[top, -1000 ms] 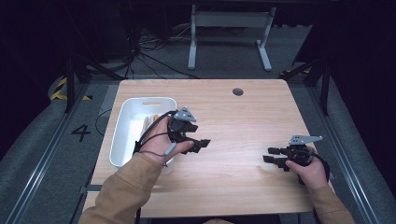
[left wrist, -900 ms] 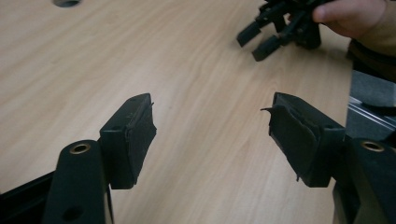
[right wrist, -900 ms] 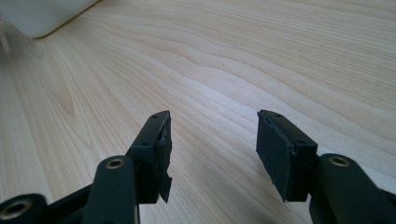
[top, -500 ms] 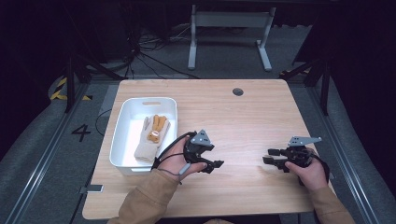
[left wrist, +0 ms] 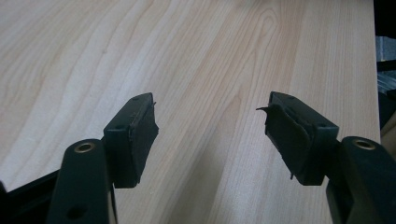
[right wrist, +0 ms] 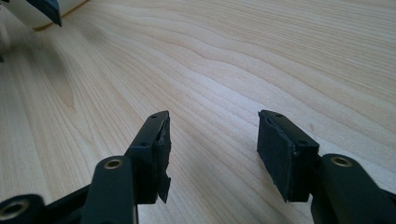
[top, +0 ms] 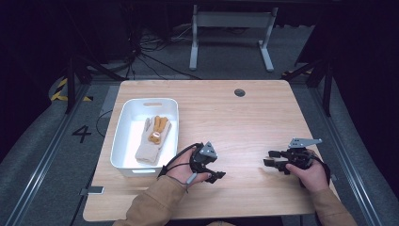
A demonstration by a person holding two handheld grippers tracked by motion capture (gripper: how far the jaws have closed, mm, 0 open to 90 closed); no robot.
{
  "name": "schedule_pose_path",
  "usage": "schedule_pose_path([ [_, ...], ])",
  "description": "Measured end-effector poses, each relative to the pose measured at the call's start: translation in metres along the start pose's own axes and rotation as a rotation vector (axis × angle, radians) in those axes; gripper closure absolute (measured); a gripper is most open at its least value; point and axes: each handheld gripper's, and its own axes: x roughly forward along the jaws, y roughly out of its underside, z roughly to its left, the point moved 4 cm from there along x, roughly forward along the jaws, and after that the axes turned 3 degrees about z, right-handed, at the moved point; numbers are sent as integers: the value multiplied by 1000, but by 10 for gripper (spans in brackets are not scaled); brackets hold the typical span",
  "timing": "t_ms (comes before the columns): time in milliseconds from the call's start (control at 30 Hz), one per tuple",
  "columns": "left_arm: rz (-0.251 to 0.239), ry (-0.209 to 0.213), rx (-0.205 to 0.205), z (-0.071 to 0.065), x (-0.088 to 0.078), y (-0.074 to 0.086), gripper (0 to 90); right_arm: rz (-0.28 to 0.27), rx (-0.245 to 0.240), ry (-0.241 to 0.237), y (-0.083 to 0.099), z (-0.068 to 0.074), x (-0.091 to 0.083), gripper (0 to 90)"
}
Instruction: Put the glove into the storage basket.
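A white bin (top: 123, 136) sits on the left part of the wooden table (top: 235, 122). Inside it lies a beige glove (top: 153, 141) with orange fingers. My left gripper (top: 220, 176) is low over the table, just right of the bin's near corner, pointing right. Its jaws stand open with only bare wood between them in the left gripper view (left wrist: 210, 112). My right gripper (top: 269, 161) rests near the table's right front, pointing left toward the other one. It is open too, with nothing between its fingers in the right gripper view (right wrist: 212, 126).
The bin's corner (right wrist: 32, 16) shows at the top left of the right gripper view. A small dark round cap (top: 239, 92) is set into the far side of the table. A grey metal stand (top: 230, 33) is on the floor behind the table.
My left hand has come down and toward the near edge, from over the bin to beside its near corner, uncovering the glove. The right hand has stayed put.
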Motion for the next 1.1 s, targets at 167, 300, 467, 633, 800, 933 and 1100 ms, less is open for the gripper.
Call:
schedule_pose_path([
  [167,16,14,-21,4,10,10,346,6,-6,2,1,1,2,448],
  [300,15,-1,-38,7,15,14,347,13,-14,7,1,3,4,445],
  [467,-9,-4,-35,5,21,18,347,0,-15,3,-1,2,4,444],
  [633,-23,0,-33,5,24,18,344,-1,-17,8,0,2,4,443],
  [800,-25,-9,-25,6,24,18,334,1,-20,10,0,3,4,442],
  [933,-26,-14,-19,5,23,17,333,-1,-21,9,0,3,4,441],
  [1100,-25,-22,-9,5,23,17,325,6,-26,8,0,4,5,439],
])
